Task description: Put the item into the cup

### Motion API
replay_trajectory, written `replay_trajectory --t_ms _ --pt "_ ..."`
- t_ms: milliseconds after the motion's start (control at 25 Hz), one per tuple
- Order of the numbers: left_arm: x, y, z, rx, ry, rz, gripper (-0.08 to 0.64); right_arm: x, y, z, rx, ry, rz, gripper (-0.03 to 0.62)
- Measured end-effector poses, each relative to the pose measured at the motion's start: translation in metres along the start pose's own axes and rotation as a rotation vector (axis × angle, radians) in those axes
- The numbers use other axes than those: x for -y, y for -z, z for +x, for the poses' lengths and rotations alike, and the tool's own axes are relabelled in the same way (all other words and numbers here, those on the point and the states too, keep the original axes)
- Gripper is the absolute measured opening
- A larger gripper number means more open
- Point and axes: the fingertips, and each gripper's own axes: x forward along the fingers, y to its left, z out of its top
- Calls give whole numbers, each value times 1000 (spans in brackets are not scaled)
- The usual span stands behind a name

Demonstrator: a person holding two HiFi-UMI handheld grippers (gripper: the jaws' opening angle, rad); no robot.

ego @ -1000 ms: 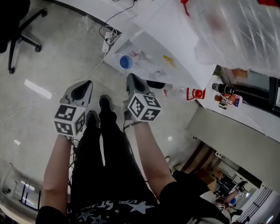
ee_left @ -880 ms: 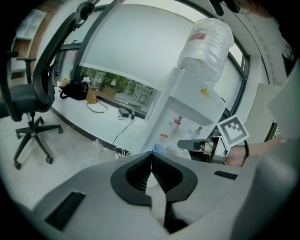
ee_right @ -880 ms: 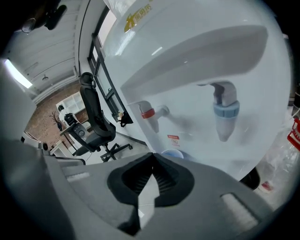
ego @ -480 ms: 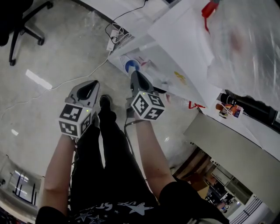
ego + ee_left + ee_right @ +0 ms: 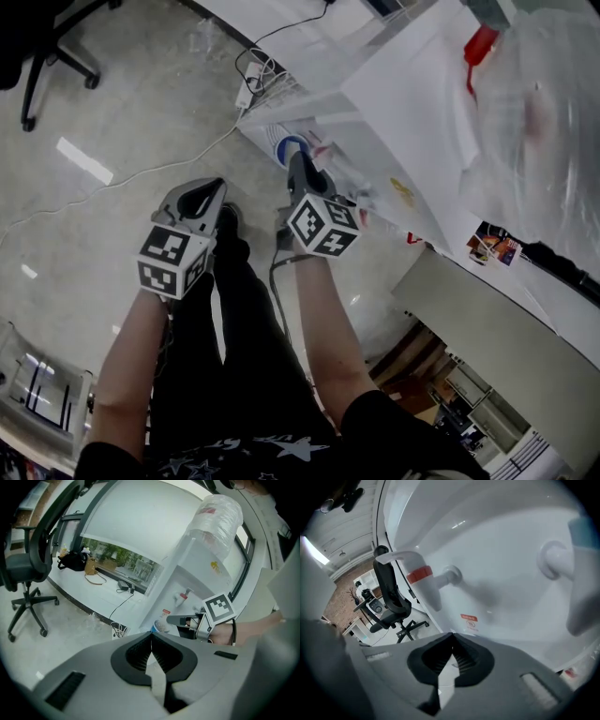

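A paper cup (image 5: 292,149) with a blue rim stands at the front of the white water dispenser (image 5: 412,112); in the left gripper view the cup (image 5: 161,626) sits below the taps. My right gripper (image 5: 297,163) points at the cup from just in front, shut, with nothing showing between its jaws. Its own view has the right gripper (image 5: 451,639) close to the dispenser's front, under the red tap (image 5: 423,576). My left gripper (image 5: 212,189) hangs to the left above the floor. The left gripper (image 5: 151,638) is shut and shows nothing held.
A large clear water bottle (image 5: 219,513) tops the dispenser. A blue tap (image 5: 582,531) sits right of the red one. A power strip and cables (image 5: 253,75) lie on the floor behind. An office chair (image 5: 26,569) stands at the left. The person's legs are below.
Both grippers have moved forward toward the dispenser. The right one has drawn closer to the cup. Both stay shut.
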Motion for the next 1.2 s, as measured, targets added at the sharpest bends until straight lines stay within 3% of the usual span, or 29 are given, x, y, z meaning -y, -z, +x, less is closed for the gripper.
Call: replay_trajectory --t_ms 640,1200 --pt "-11 12 0 -24 -11 -7 6 10 14 20 -18 65 -52 2" --pt "-2 10 -1 -29 3 14 6 10 11 15 -23 67 -69 5"
